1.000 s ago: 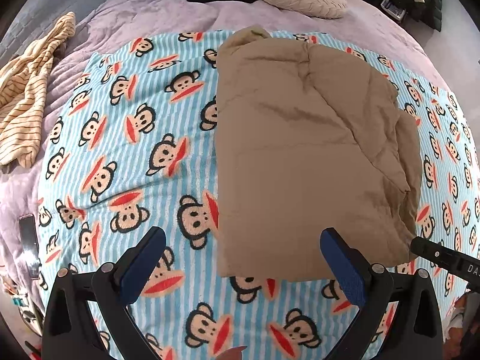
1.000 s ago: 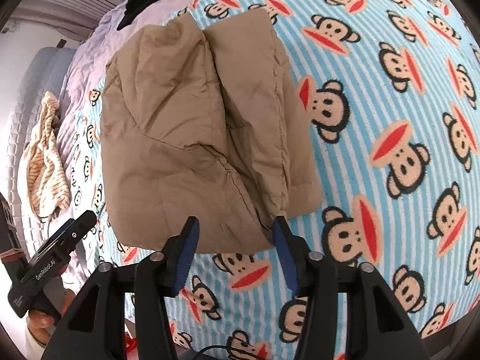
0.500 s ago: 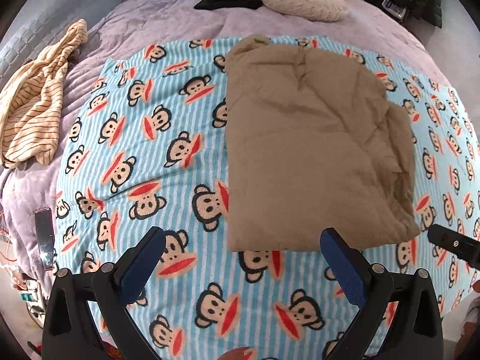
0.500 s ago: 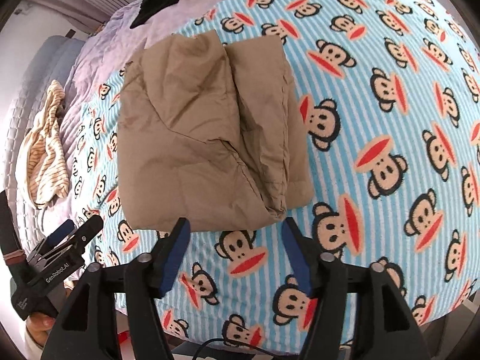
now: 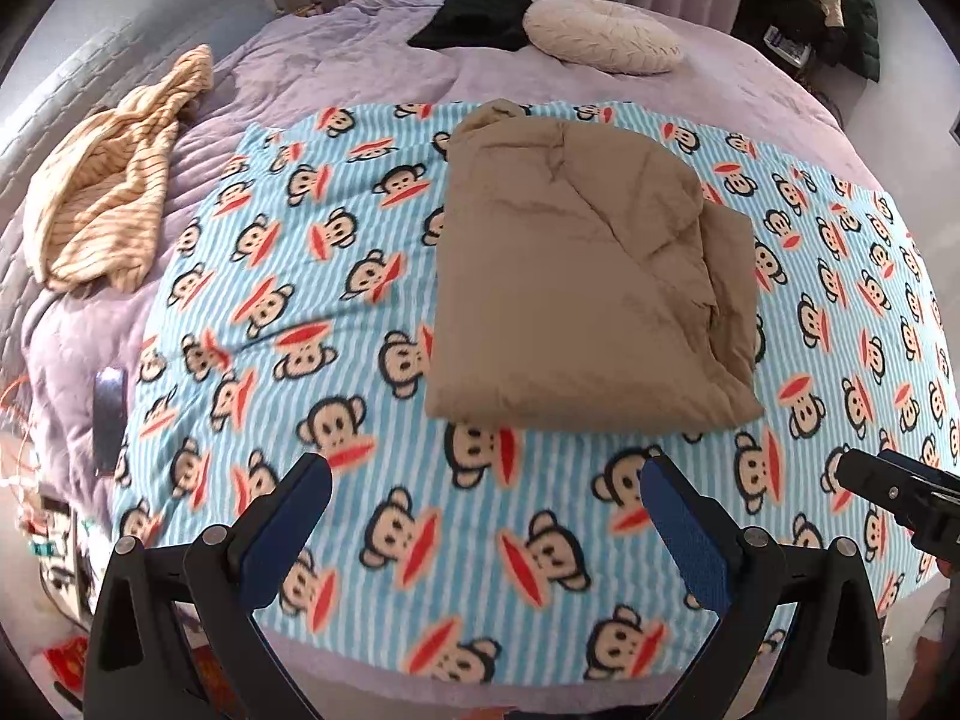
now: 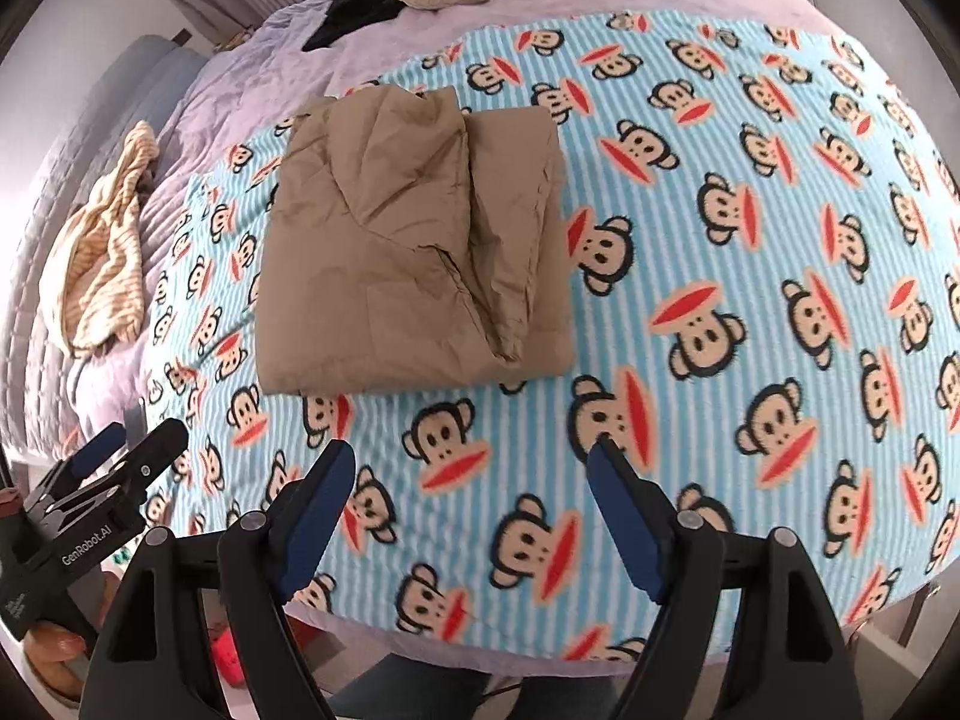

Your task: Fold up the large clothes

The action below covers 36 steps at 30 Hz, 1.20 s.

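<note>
Fold looks finished: coat [image 5: 576,282] lying folded on blanket [image 5: 312,312], untouched; left tool [image 5: 486,531] wide, empty; right tool [image 6: 471,513] opening, empty; next, probably fetching striped garment [image 5: 108,192].

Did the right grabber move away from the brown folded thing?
Yes. A second ago the right gripper had its fingers at the folded brown garment's near edge. Now they sit back over the monkey blanket, nearer the bed's edge, opening with nothing between them.

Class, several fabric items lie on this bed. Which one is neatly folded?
The tan garment on the monkey-print blanket: a flat folded rectangle. The striped garment and black cloth lie crumpled.
</note>
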Each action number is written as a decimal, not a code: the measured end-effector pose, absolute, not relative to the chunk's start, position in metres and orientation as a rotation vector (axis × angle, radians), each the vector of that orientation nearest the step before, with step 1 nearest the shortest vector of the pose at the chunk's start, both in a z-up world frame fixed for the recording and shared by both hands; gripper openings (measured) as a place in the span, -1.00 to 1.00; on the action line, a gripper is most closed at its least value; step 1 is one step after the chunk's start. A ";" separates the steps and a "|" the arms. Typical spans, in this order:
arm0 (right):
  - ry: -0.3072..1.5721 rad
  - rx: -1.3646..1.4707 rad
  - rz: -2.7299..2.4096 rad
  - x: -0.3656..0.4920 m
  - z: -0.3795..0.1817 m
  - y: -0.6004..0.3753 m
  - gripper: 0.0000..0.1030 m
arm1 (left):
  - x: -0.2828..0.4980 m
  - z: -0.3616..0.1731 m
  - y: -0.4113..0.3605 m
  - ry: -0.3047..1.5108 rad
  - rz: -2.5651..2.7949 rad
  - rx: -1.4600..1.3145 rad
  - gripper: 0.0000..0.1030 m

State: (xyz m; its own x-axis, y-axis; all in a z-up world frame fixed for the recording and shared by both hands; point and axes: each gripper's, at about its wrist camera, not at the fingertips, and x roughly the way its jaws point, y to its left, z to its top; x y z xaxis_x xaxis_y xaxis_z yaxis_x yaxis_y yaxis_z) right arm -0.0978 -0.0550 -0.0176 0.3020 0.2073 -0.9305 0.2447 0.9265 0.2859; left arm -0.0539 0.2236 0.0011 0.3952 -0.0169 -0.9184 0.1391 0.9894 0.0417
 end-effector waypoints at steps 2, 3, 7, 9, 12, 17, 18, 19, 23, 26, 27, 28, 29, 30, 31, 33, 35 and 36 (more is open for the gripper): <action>1.262 0.388 -0.023 -0.106 -0.011 -0.054 0.62 | -0.065 0.007 0.227 1.153 -0.091 0.109 1.00; 1.257 0.380 -0.023 -0.108 -0.008 -0.053 0.63 | -0.069 0.010 0.228 1.148 -0.085 0.110 1.00; 1.222 0.329 -0.024 -0.114 0.009 -0.044 0.74 | -0.072 0.019 0.232 1.125 -0.092 0.133 1.00; 1.179 0.300 -0.042 -0.113 0.018 -0.039 0.90 | -0.067 0.025 0.235 1.108 -0.100 0.143 1.00; 1.129 0.294 -0.065 -0.108 0.027 -0.029 1.00 | -0.056 0.033 0.242 1.076 -0.115 0.154 1.00; 1.054 0.318 -0.154 -0.089 0.042 -0.015 1.00 | -0.029 0.050 0.258 1.039 -0.140 0.172 1.00; 1.049 0.316 -0.160 -0.086 0.045 -0.012 1.00 | -0.024 0.054 0.260 1.032 -0.147 0.168 1.00; 1.044 0.312 -0.169 -0.083 0.048 -0.009 1.00 | -0.019 0.058 0.262 1.021 -0.156 0.166 1.00; 1.023 0.314 -0.203 -0.076 0.061 -0.004 1.00 | -0.006 0.073 0.267 0.981 -0.161 0.159 1.00; 1.026 0.302 -0.217 -0.073 0.066 -0.001 1.00 | -0.002 0.080 0.270 0.970 -0.166 0.135 1.00; 1.026 0.293 -0.222 -0.072 0.068 0.000 1.00 | -0.001 0.082 0.270 0.968 -0.169 0.130 1.00; 1.024 0.285 -0.222 -0.071 0.071 0.002 1.00 | -0.002 0.082 0.270 0.965 -0.170 0.128 1.00; 1.021 0.280 -0.223 -0.072 0.072 0.004 1.00 | -0.003 0.084 0.270 0.960 -0.172 0.127 1.00; 1.016 0.274 -0.225 -0.072 0.075 0.006 1.00 | -0.002 0.085 0.270 0.958 -0.172 0.128 1.00; 1.011 0.266 -0.225 -0.072 0.077 0.007 1.00 | -0.002 0.087 0.271 0.957 -0.173 0.127 1.00; 1.001 0.249 -0.227 -0.071 0.082 0.010 1.00 | -0.004 0.088 0.272 0.954 -0.173 0.120 1.00; 0.991 0.238 -0.226 -0.071 0.085 0.013 1.00 | -0.004 0.089 0.273 0.951 -0.170 0.117 1.00; 0.989 0.235 -0.225 -0.071 0.086 0.013 1.00 | -0.005 0.090 0.273 0.950 -0.168 0.114 1.00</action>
